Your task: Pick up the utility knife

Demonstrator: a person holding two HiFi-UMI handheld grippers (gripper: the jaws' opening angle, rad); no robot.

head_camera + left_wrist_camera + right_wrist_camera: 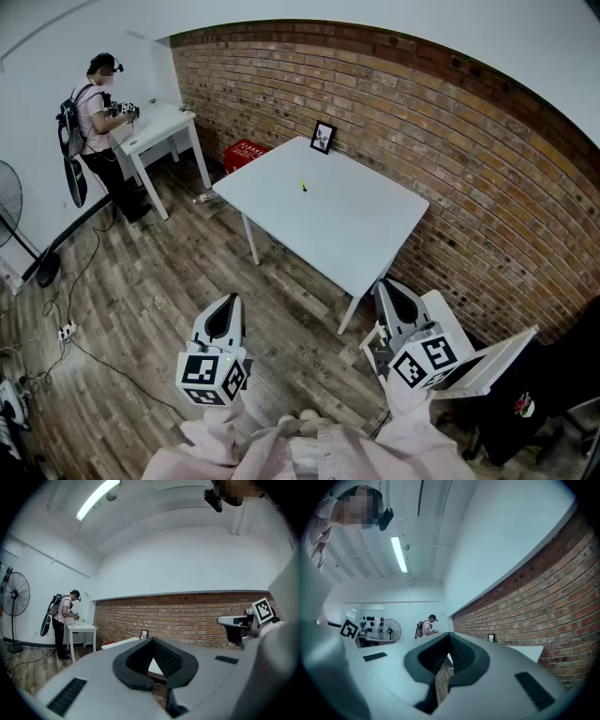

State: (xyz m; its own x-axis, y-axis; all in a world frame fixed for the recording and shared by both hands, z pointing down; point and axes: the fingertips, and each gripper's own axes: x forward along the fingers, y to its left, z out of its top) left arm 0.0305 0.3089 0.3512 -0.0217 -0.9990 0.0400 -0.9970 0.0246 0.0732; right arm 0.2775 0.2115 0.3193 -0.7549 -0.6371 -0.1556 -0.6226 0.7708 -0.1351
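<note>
Head view shows the utility knife (303, 186), a small yellow-green item, lying alone near the middle of the white table (375, 234), at the centre of the frame. The left gripper (229, 307) and the right gripper (386, 291) sit at the lower edge of the frame, over the wooden floor, well apart from the knife. Both are clenched on nothing: in each gripper view the pads meet at the tips and nothing stands between them.

Likely faults from here:
- Jaws arriving closed. The tips would shove the knife across the smooth top instead of taking it.
- Shallow pinch. The knife lies flat and looks slim, so a grip off its middle may let it pivot or drop.
- Which end holds the blade cannot be told at this range.

Count: one knife, one large table, two grippers, one picture frame (323, 137), one red basket (246, 153), one other person (94, 122) at one small table (155, 127), upper left.
</note>
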